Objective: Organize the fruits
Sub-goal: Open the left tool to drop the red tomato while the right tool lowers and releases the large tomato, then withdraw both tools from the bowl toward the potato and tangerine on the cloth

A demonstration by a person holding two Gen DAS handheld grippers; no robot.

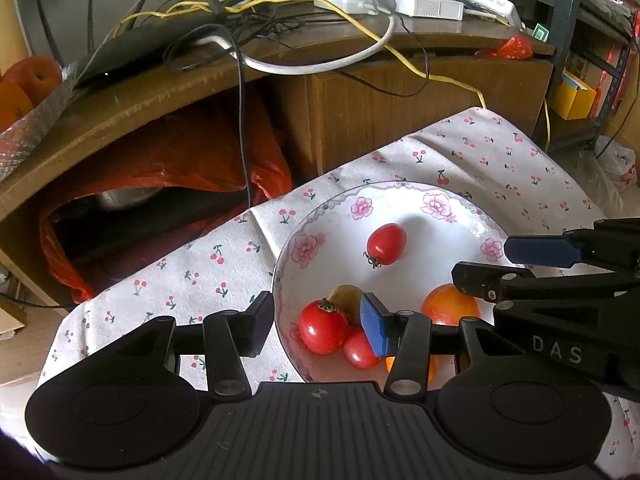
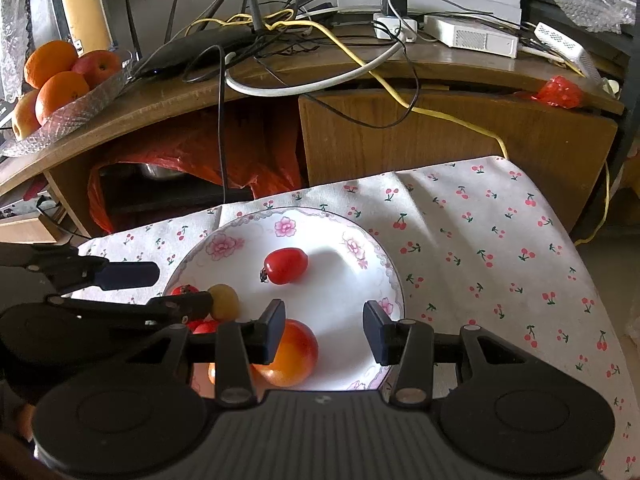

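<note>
A floral plate (image 1: pixel 400 194) (image 2: pixel 312 216) sits on a cherry-print cloth (image 2: pixel 480 260). It holds an oblong cherry tomato (image 1: pixel 386 245) (image 2: pixel 286 266), a round tomato (image 1: pixel 322 330), a smaller tomato (image 1: pixel 358 350), a yellowish fruit (image 1: pixel 346 300) (image 2: pixel 225 300) and an orange-red fruit (image 1: pixel 450 308) (image 2: pixel 294 354). My left gripper (image 1: pixel 316 328) (image 2: pixel 182 288) is open over the plate's left side, with the round tomato between its pads and a gap on the left. My right gripper (image 2: pixel 325 332) (image 1: pixel 488 263) is open above the plate's near right, beside the orange-red fruit.
Behind the cloth stands a wooden cabinet (image 2: pixel 440 140) covered in cables and network boxes. A glass dish (image 2: pixel 92 92) of oranges and apples rests on its left end. A red plastic bag (image 2: pixel 200 160) fills the shelf below.
</note>
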